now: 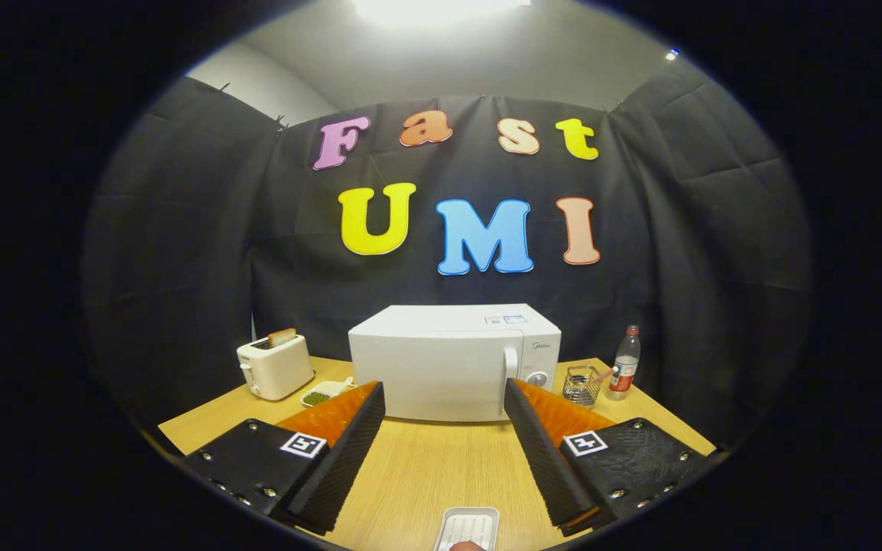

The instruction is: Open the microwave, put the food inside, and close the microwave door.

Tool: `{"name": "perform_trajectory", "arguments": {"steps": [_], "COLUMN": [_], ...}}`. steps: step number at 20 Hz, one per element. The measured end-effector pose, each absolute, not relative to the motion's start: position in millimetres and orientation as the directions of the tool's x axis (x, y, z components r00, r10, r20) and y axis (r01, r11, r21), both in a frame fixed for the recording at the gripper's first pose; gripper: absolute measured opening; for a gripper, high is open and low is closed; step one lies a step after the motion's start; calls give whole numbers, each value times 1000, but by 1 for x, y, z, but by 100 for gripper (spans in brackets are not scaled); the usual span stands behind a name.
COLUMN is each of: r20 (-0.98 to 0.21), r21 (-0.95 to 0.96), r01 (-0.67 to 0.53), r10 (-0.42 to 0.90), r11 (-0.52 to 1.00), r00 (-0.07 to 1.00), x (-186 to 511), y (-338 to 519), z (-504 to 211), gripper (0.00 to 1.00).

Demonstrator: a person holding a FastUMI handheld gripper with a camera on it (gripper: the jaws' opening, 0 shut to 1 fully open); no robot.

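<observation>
Meanwhile, on my feed, the gripper [445,451] hovers over the wooden table [426,474] with its fingers spread wide and gripping nothing. Straight ahead of them stands the white microwave [452,363], its door shut and its handle [511,380] near the control knob [537,378]. To the microwave's left sit a white toaster [275,366] with a slice of bread [282,337] poking up and a small dish of green food [322,394]. To its right stand a glass cup [582,384] and a plastic bottle [625,363]. Nearer than the microwave, between my fingers, lies a white tray [468,528].
</observation>
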State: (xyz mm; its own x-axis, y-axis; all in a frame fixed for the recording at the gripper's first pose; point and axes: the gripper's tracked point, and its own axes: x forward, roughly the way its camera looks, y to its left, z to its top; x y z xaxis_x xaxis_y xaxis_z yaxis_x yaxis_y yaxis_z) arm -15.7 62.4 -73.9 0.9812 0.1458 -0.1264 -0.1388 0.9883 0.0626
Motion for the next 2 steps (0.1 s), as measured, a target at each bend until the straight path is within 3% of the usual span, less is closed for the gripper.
{"name": "perform_trajectory", "arguments": {"steps": [2], "r20": [-119], "r21": [77], "r01": [-136], "r10": [145], "r11": [988], "r00": [982], "x": [-16], "y": [60], "z": [-71], "gripper": [97]}}
